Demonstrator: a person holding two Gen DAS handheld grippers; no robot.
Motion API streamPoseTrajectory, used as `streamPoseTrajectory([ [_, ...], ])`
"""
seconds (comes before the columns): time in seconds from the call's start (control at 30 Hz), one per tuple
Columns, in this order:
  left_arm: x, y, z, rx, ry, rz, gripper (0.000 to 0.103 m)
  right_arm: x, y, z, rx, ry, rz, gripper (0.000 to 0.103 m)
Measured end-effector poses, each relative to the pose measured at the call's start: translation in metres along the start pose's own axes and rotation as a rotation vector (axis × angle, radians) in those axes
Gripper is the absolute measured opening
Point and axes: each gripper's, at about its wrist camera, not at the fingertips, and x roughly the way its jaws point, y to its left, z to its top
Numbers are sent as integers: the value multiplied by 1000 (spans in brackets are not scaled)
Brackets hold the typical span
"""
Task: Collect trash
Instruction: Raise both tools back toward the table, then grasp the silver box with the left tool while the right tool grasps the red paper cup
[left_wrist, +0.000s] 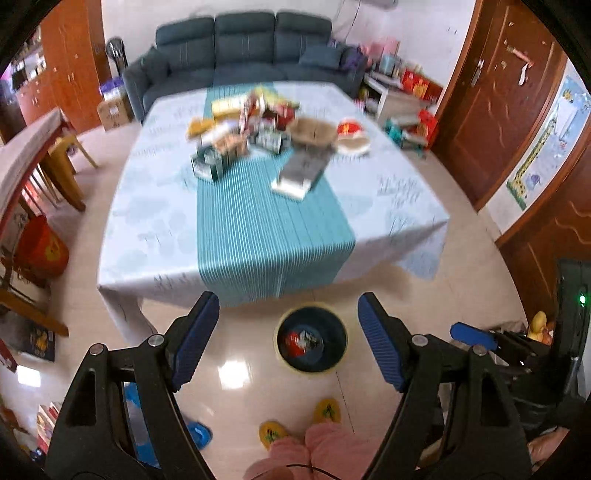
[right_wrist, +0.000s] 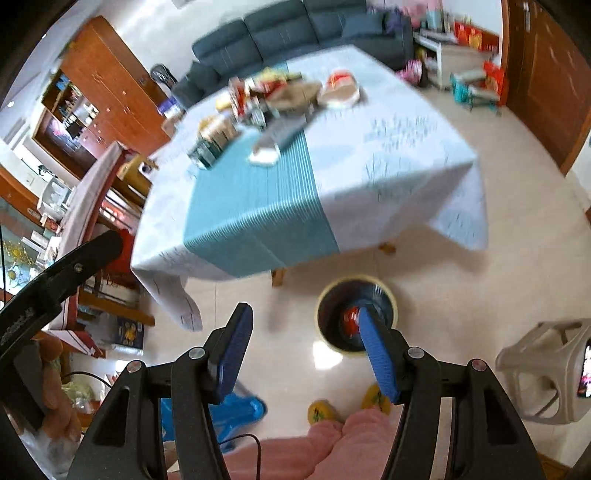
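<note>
My left gripper (left_wrist: 288, 339) and right gripper (right_wrist: 303, 350) hang wide open, both empty. Below them on the floor stands a dark bin (left_wrist: 311, 341) holding red wrappers. Farther off — blurred — the trash pile (left_wrist: 258, 125) sits on the table (left_wrist: 155, 221).

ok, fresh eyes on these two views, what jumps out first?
The heap of boxes and wrappers at the far end of the table, across its teal striped runner. Then the round bin on the floor before the table, red trash already inside. Both grippers hang empty above it, fingers apart.
</note>
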Motion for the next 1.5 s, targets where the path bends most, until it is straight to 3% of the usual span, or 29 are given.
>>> streamPoseTrajectory([
  [0.3,-33,-17,30,41,-60,-42,75,-41,6,45,-18,-118,-7,61],
  [0.57,-11,-34,63,79,-60,-6,75,-15,-15,102,-36,-119,11,61],
  [0.87,80,-45,140,-7,8,56,75,69,-60,228,-116,-38,67,61],
  [1.0,142,-44,181,-68,78,70,75,116,-85,284,-133,18,86,61],
  [1.07,175,-42,195,-84,157,86,75,147,-99,308,-123,68,111,61],
  [1.33,286,-14,210,-142,331,86,75,246,-128,377,-69,204,174,61],
  [1.5,328,9,208,-176,409,76,75,295,-131,404,-11,267,200,61],
])
